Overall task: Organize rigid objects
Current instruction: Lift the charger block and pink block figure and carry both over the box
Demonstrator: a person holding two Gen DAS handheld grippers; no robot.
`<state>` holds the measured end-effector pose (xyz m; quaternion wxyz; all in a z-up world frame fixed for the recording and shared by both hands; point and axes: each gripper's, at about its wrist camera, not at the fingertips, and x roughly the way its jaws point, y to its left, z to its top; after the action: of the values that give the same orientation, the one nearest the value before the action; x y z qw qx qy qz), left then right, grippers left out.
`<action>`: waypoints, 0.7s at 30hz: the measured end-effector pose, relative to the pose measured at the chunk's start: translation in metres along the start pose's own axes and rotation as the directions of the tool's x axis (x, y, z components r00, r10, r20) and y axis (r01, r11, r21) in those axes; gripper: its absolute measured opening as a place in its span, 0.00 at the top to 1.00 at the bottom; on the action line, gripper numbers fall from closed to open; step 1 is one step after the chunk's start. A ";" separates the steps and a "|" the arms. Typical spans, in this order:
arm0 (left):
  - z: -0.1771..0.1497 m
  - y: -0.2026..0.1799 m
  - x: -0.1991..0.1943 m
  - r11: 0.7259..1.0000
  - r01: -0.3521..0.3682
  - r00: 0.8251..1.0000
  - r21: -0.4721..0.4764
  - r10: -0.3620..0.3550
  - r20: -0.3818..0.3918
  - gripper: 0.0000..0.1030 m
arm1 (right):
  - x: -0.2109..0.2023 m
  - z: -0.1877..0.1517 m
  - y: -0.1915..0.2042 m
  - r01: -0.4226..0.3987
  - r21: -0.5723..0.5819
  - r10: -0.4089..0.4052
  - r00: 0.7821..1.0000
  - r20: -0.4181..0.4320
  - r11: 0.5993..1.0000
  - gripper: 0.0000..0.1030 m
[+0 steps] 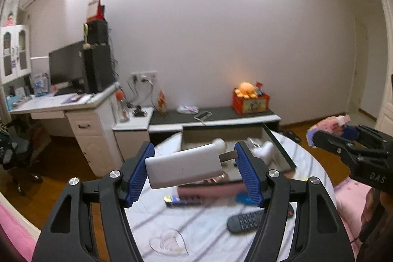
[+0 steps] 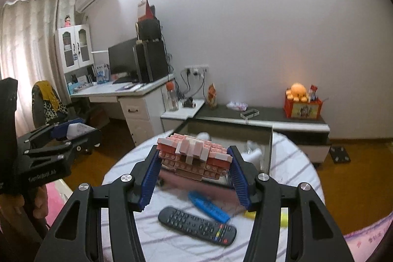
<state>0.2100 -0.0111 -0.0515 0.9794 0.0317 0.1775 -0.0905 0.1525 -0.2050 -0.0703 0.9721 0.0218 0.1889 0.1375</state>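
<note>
My left gripper [image 1: 194, 168] is shut on a white power bank [image 1: 184, 167], held above the round table in front of an open box [image 1: 280, 144]. My right gripper [image 2: 195, 168] is shut on a pink brick model [image 2: 194, 156], also held above the table near the box [image 2: 266, 151]. The box holds white objects [image 1: 265, 150]. On the cloth lie a black remote [image 2: 197, 225], a blue item [image 2: 208, 206] and a yellow item [image 2: 250, 214]. The right gripper shows at the right of the left wrist view [image 1: 343, 136]; the left gripper shows at the left of the right wrist view [image 2: 66, 136].
The round table [image 2: 294, 163] has a striped white cloth. Behind it stand a low TV bench [image 2: 270, 118] with a red toy box [image 2: 303, 108], a white desk [image 2: 118, 92] with a monitor, and a chair [image 2: 46, 104]. Wooden floor lies around.
</note>
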 end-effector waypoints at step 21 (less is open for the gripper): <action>0.004 0.011 0.146 0.997 -0.071 0.983 0.035 0.076 -0.170 0.33 | 0.115 0.014 -0.030 -0.003 -0.017 0.001 0.995 -0.103 1.000 0.46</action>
<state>0.3479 -0.0249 -0.0986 0.9627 0.0600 0.2584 -0.0540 0.2676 -0.2021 -0.1016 0.9611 0.0067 0.2375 0.1410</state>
